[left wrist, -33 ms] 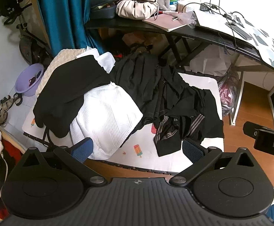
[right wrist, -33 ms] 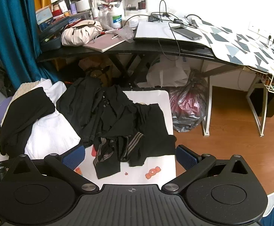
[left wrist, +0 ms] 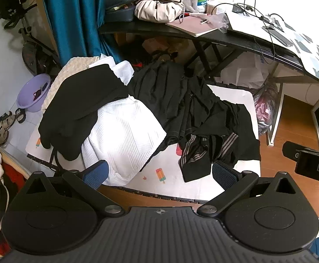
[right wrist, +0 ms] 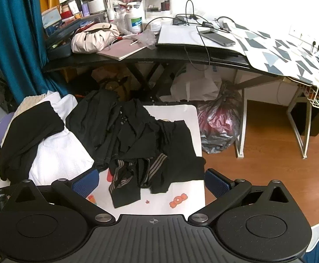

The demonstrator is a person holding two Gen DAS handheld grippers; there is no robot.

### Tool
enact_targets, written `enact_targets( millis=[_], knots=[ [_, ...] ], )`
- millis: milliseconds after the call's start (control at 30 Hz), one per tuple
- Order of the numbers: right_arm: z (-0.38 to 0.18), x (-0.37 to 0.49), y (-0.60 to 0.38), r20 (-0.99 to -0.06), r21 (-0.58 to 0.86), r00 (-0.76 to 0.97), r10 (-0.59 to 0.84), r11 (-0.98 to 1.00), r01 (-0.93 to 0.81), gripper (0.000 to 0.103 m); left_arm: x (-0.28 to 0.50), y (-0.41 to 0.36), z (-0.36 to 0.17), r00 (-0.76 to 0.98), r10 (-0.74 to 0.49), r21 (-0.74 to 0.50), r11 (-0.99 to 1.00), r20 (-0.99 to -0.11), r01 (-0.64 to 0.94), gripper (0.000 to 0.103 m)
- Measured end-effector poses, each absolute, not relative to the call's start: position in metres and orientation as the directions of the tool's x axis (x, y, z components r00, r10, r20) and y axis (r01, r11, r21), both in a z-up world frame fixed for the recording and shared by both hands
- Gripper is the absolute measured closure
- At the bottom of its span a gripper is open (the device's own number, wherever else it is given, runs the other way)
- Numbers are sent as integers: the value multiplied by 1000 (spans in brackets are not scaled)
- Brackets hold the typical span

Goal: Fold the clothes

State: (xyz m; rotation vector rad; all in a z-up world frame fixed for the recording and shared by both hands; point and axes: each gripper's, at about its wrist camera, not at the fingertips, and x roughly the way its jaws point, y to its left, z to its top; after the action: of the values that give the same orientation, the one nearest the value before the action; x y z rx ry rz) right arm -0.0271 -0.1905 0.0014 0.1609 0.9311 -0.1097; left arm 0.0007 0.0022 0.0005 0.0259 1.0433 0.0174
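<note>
A heap of crumpled black clothes lies across the small white printed table. A piece with grey striped trim is nearest me. Left of the heap is a white ribbed garment, with another black garment draped over it and a cream knit behind. My left gripper is open and empty, hovering at the table's near edge. My right gripper is also open and empty, just short of the striped piece and the black heap on the table.
A cluttered black desk stands behind the table, with plastic bags under it. A teal curtain hangs at the left. A purple basin and sandals sit on the left floor. Wooden floor lies to the right.
</note>
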Motion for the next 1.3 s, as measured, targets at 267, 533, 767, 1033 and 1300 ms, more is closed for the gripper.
enact_targets(
  millis=[267, 533, 767, 1033, 1300],
  knots=[
    [4, -21, -172, -817, 41, 574, -53, 988, 150, 1, 5, 14, 3, 495, 12, 13, 1000, -869, -2, 0],
    [6, -27, -165, -807, 72, 590, -25, 988, 140, 1, -1, 22, 1, 495, 19, 14, 1000, -869, -13, 0],
    [5, -26, -165, -809, 82, 588, -10, 988, 130, 1, -4, 24, 1, 492, 29, 21, 1000, -870, -23, 0],
    [6, -28, -169, -809, 89, 587, -2, 988, 126, 1, -7, 18, 0, 488, 35, 23, 999, -872, -30, 0],
    [2, -31, -183, -812, 103, 584, 2, 985, 140, 1, -10, 6, 0, 487, 39, 30, 999, -873, -27, 0]
  ],
)
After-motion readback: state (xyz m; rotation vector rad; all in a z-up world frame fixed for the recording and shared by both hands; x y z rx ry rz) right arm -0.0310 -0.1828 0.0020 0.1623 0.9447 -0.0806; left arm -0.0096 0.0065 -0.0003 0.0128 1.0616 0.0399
